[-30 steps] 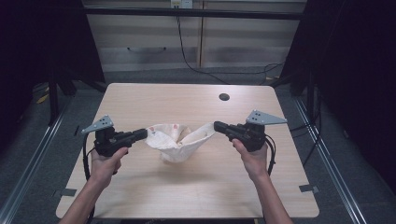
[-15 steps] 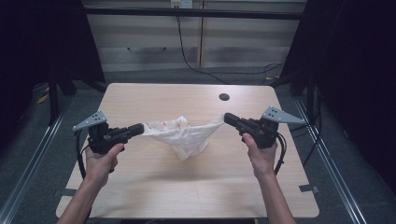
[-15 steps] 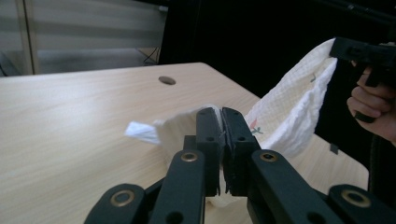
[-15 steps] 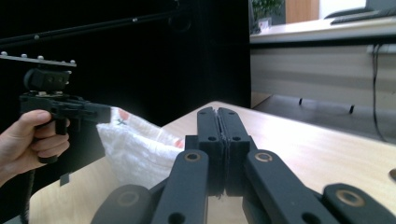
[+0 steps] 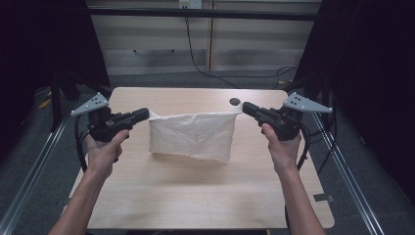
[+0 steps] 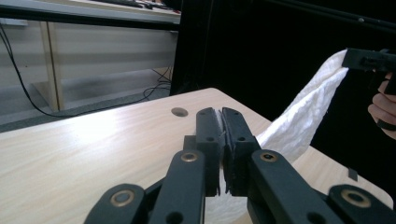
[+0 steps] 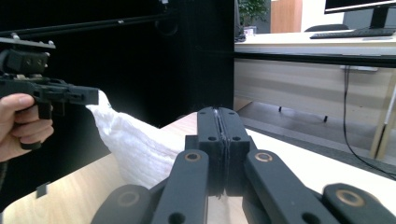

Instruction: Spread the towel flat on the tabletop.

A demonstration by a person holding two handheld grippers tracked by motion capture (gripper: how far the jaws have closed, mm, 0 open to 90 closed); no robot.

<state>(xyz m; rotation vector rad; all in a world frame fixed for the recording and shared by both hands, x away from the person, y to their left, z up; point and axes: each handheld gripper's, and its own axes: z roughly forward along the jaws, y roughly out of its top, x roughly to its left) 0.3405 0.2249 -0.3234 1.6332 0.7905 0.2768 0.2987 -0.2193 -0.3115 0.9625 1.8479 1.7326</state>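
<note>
White cloth point(image 5: 192, 136) is held stretched above the wooden table point(image 5: 195, 191), one top corner pinched in the left gripper point(image 5: 146, 113), the other in the right gripper point(image 5: 244, 107).

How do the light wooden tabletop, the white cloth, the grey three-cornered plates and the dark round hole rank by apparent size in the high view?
1. Light wooden tabletop
2. White cloth
3. Grey three-cornered plates, alike in size
4. Dark round hole
</note>
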